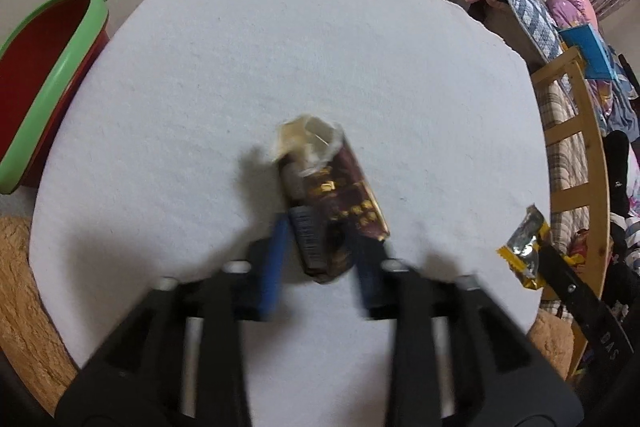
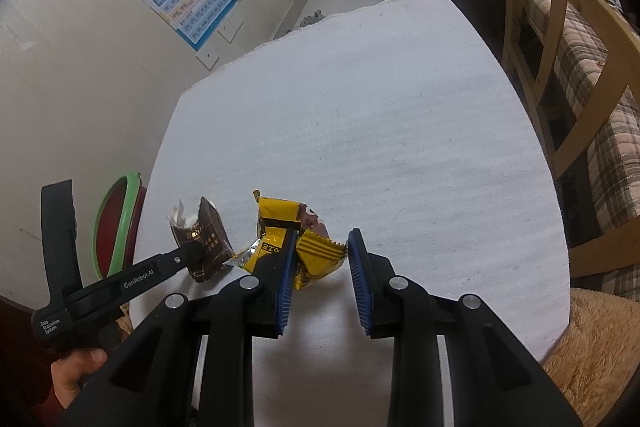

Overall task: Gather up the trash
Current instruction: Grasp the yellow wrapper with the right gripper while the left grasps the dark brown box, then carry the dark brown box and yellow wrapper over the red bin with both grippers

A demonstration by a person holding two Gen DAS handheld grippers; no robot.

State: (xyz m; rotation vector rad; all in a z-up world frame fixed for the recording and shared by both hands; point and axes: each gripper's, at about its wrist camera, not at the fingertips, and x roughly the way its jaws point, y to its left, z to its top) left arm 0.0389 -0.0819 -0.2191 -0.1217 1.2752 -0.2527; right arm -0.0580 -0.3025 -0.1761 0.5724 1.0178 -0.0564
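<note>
On my left gripper (image 1: 320, 243) the jaws sit half closed around the brown wrapper (image 1: 332, 195), which stands between the blue pads; the view is blurred there, but it looks pinched. It is a dark maroon pack with gold print, its top torn open and showing pale crumpled lining. It stands near the middle of the white counter (image 1: 280, 47), toward my side.

On my right gripper (image 2: 322, 259) the jaws are narrowly apart. The yellow wrapper (image 2: 280, 215) lies just ahead of the left pad, creased, with black bands, a silver inner edge and a serrated end reaching into the gap. I cannot tell whether it is gripped; the right pad stands clear of it.

The two wrappers lie side by side, nearly touching. The red tub (image 1: 48, 67) with a green rim sits off the counter's left edge.
</note>
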